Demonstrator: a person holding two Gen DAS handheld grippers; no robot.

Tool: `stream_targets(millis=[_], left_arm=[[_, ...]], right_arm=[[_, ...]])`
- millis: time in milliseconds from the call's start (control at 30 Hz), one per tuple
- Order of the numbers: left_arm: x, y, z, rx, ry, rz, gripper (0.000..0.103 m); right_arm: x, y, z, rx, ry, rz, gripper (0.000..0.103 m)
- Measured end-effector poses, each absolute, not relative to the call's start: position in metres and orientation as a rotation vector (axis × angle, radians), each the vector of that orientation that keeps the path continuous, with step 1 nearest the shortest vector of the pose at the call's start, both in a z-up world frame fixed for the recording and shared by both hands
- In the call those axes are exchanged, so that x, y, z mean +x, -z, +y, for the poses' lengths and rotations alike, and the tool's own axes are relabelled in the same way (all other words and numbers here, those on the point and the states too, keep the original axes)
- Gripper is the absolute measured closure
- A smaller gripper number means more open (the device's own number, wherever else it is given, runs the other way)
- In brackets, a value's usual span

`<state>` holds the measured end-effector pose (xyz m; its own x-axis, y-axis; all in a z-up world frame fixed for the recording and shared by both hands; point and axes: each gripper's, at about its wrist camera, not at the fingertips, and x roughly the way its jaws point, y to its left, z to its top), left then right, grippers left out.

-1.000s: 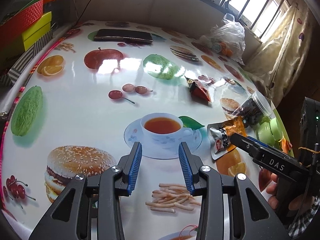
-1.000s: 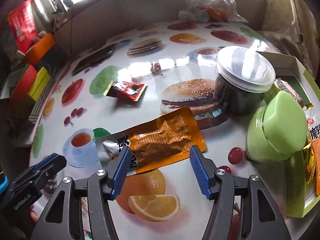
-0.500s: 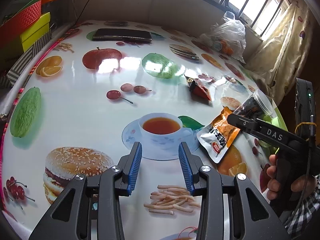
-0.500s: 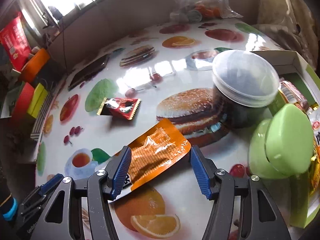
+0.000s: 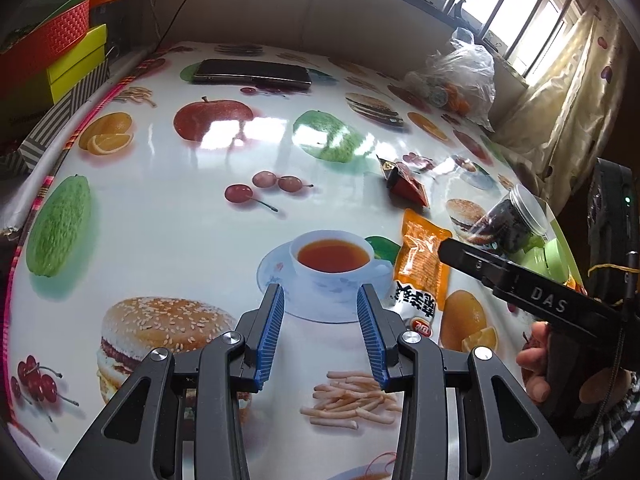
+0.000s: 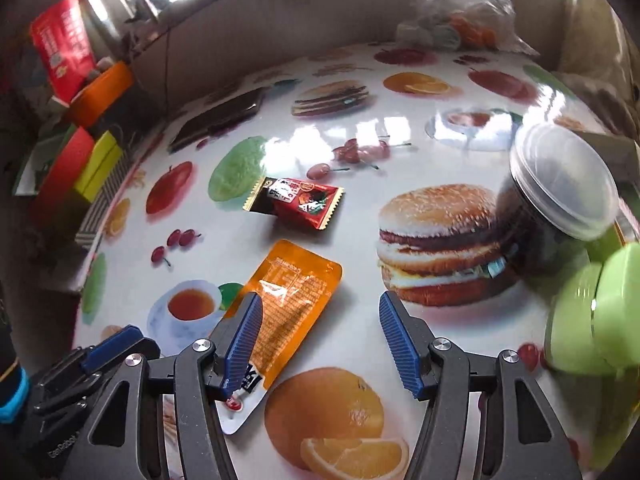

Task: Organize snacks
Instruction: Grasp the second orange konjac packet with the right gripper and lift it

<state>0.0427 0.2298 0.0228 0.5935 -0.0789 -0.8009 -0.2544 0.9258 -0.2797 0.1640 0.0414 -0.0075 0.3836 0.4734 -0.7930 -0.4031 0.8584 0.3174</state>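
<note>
An orange snack packet (image 6: 292,308) with a silver end lies flat on the printed table (image 5: 160,208), seen also in the left wrist view as the orange packet (image 5: 422,256). My right gripper (image 6: 319,304) is open above it; its left finger overlaps the packet's near half and the right finger stands over bare table. A red snack packet (image 6: 298,202) lies further back, the same red packet (image 5: 406,184) showing in the left wrist view. My left gripper (image 5: 320,294) is open and empty over the printed teacup.
A dark jar with a clear lid (image 6: 560,184) and a green lidded container (image 6: 592,308) stand at the right. A plastic bag (image 5: 456,76) and a phone (image 5: 252,72) lie at the back. Coloured boxes (image 5: 60,48) are stacked off the table's left edge.
The orange packet has swung round on the table from lying crosswise to pointing away. My right gripper has shifted so the packet sits under its left finger. The left gripper has kept still.
</note>
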Motion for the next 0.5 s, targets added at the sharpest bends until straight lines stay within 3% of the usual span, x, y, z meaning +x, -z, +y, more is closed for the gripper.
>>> stream_targets(millis=[300, 500], left_arm=[[0.025, -0.025, 0.247, -0.412, -0.162, 0.925, 0.063], [0.023, -0.029, 0.252, -0.416, -0.176, 0.920, 0.063]], right_arm=[[0.151, 0.011, 0.086, -0.018, -0.550, 1.050, 0.039], [0.137, 0.017, 0.115, -0.238, -0.481, 0.984, 0.039]])
